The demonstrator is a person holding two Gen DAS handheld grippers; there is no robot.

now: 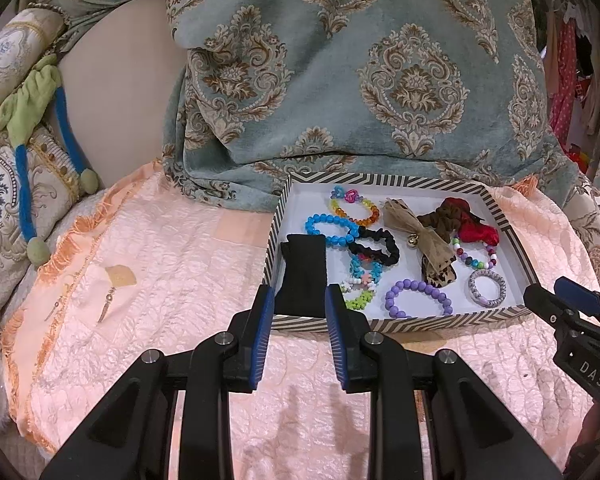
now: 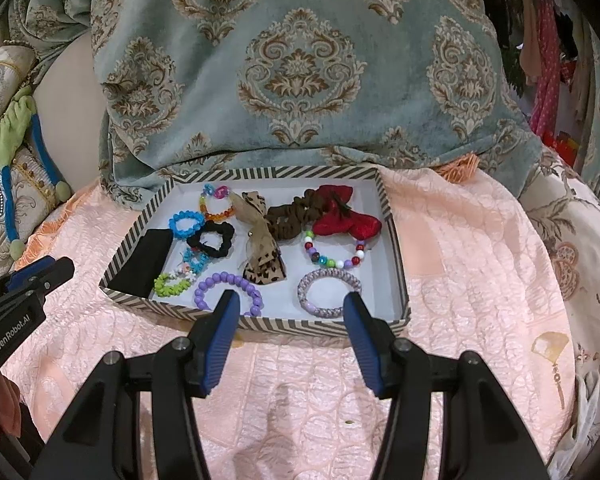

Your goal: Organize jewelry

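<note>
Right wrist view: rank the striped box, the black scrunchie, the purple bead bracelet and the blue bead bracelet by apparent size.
1. striped box
2. purple bead bracelet, though it lies nearer the camera
3. black scrunchie
4. blue bead bracelet

Soft even indoor light, faint shadows under the claws, sharp centre, fisheye bending and dark corners.

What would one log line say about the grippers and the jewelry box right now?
left gripper: empty, near black band | right gripper: open, empty | striped box: bracelets, scrunchies inside | surface: pink quilt
</note>
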